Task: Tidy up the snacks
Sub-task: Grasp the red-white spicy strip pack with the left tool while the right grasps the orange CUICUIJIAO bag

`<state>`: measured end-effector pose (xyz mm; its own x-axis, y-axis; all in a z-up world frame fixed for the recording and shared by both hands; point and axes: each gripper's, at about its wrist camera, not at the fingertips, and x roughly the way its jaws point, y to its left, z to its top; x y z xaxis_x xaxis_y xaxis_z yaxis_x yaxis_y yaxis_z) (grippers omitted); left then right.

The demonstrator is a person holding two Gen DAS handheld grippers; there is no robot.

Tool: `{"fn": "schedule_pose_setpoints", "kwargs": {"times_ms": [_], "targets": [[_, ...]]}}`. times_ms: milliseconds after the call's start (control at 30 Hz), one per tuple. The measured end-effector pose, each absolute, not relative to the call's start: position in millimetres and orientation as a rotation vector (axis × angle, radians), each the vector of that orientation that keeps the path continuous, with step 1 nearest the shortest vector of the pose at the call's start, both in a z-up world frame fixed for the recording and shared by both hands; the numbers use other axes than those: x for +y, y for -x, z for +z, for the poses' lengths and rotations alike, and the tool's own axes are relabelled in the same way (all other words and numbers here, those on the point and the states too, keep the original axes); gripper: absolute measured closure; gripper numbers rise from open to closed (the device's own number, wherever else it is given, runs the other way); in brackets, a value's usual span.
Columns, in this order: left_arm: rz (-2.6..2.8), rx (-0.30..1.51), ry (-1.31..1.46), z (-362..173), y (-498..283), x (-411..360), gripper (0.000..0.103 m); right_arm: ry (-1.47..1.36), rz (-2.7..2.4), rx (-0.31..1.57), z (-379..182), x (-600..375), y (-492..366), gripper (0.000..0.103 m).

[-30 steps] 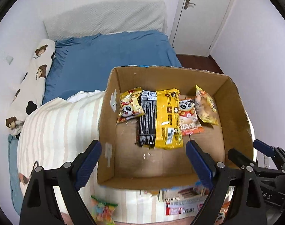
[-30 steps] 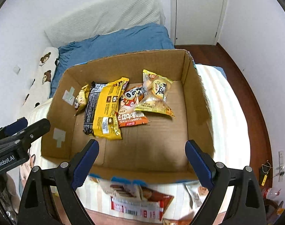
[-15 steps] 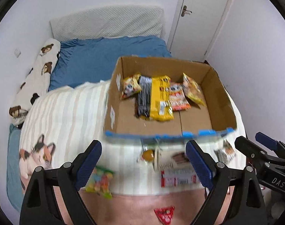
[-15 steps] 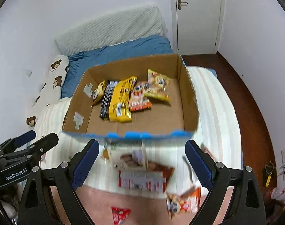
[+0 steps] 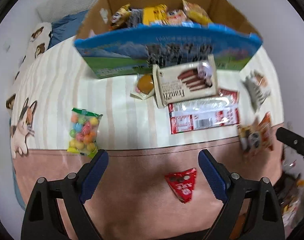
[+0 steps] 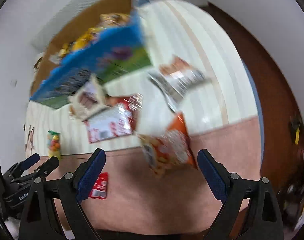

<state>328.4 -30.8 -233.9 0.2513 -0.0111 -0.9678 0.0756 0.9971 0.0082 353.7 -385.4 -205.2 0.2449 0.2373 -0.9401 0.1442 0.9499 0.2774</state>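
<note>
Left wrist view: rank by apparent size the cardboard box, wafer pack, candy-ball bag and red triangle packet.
1. cardboard box, by far the largest.
2. wafer pack.
3. candy-ball bag.
4. red triangle packet, smallest.
The bag and triangle lie nearer the camera than the wafer pack, so they may really be smaller still.

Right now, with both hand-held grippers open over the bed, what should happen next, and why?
Probably lower the right hand-held gripper onto the orange snack bag. That bag lies loose on the blanket, outside the cardboard box, nearly between its open, empty jaws.
</note>
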Motion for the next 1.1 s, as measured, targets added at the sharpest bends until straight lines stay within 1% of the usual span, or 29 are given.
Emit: {"fn": "schedule_pose_setpoints", "kwargs": {"times_ms": [67, 200, 300, 400, 433, 467, 567, 767, 800, 833, 933, 1067, 1100], "targets": [[-0.068, 1.324, -0.119, -243.1, -333.5, -39.3, 0.011, -0.405, 0.049, 1.356, -224.0, -394.8, -353.7, 0.008], [-0.143, 1.288, -0.301, -253.3, -349.0, -72.5, 0.011, -0.662, 0.012, 1.406, -264.9, -415.3, -352.4, 0.008], [-0.235, 1.260, -0.472, -262.3, -360.6, -104.0, 0.011, -0.801, -0.014, 1.399, -283.6, -424.6, -352.1, 0.011], [-0.345, 1.254, -0.639, -279.5, -371.3, -136.5, 0.011, -0.904, -0.035, 1.395, -297.8, -434.4, -351.9, 0.018], [-0.373, 1.255, -0.673, -284.6, -373.7, -143.8, 0.011, -0.918, -0.037, 1.391, -300.2, -437.3, -352.6, 0.026], [-0.407, 1.262, -0.705, -289.8, -376.3, -150.5, 0.011, -0.922, -0.035, 1.393, -302.6, -439.3, -353.5, 0.031], [-0.486, 1.288, -0.789, -305.6, -383.5, -166.8, 0.011, -0.888, -0.009, 1.404, -303.1, -443.7, -356.1, 0.037], [-0.550, 1.262, -0.863, -315.3, -380.3, -185.2, 0.011, -0.649, 0.052, 1.473, -289.5, -445.7, -361.5, 0.037], [-0.539, 1.259, -0.857, -314.4, -379.6, -186.1, 0.013, -0.606, 0.066, 1.492, -287.6, -443.3, -362.9, 0.037], [-0.542, 1.267, -0.834, -312.5, -380.1, -185.8, 0.019, -0.568, 0.085, 1.509, -287.0, -440.9, -364.4, 0.037], [-0.539, 1.351, -0.722, -318.4, -371.0, -181.9, 0.042, -0.458, 0.149, 1.556, -284.8, -430.5, -370.1, 0.037], [-0.483, 1.412, -0.572, -323.4, -361.0, -161.2, 0.042, -0.282, 0.217, 1.589, -280.0, -406.4, -375.7, 0.037], [-0.468, 1.461, -0.479, -325.3, -359.6, -150.7, 0.042, -0.245, 0.227, 1.592, -278.4, -399.8, -377.8, 0.037]]}}
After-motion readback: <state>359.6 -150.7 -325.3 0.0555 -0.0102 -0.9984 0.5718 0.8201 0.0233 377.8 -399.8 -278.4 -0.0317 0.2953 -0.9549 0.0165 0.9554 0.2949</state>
